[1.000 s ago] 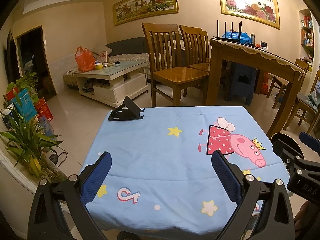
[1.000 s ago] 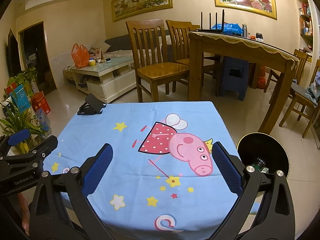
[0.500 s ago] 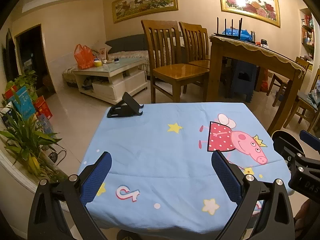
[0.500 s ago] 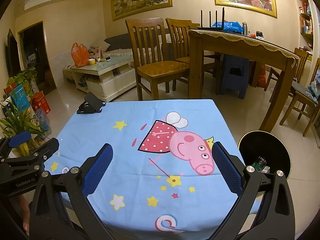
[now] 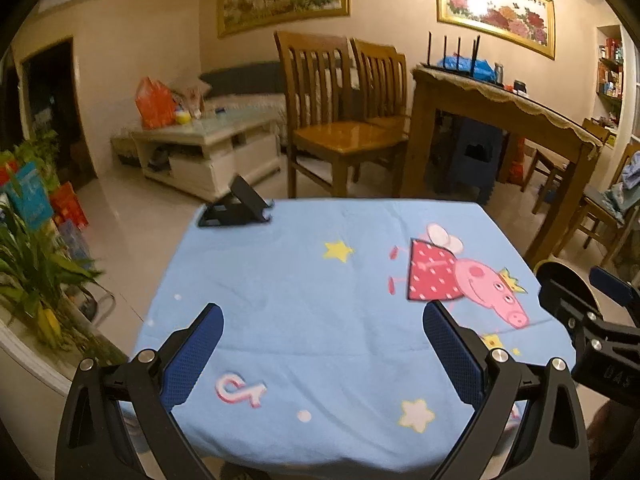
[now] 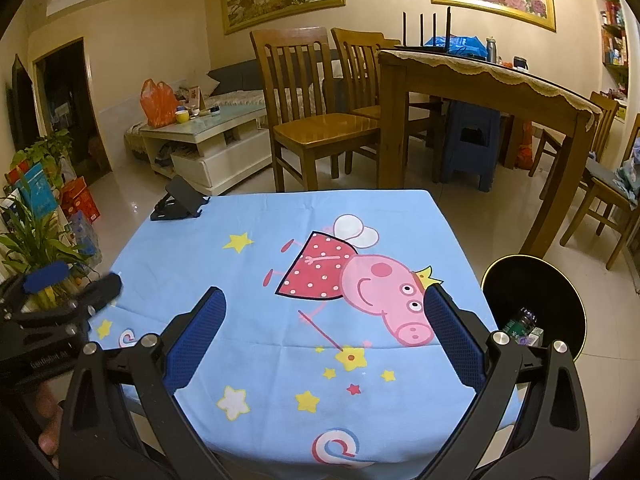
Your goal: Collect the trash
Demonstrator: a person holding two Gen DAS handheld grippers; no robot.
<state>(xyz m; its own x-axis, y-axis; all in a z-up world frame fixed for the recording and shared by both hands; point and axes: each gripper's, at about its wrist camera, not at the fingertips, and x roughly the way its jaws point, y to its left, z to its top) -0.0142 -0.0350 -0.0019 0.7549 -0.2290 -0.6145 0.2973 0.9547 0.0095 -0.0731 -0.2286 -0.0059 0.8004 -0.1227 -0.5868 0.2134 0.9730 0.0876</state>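
A black round trash bin (image 6: 536, 304) stands on the floor at the table's right side; a green bottle (image 6: 520, 320) and a small box lie inside it. Part of the bin's rim shows in the left wrist view (image 5: 560, 272). My left gripper (image 5: 322, 354) is open and empty above the near left part of the blue cartoon tablecloth (image 5: 304, 288). My right gripper (image 6: 326, 338) is open and empty above the near part of the cloth (image 6: 260, 280). I see no loose trash on the cloth.
A black folding phone stand (image 6: 178, 200) sits at the table's far left corner. Wooden chairs (image 6: 316, 116) and a wooden dining table (image 6: 480, 88) stand beyond. A white coffee table (image 6: 208, 136) is at the back left. Potted plants (image 5: 36, 264) stand on the left.
Both grippers have drawn back slightly and risen, so the table looks a little farther. Both stay open and empty. The left gripper is blurred in the right wrist view.
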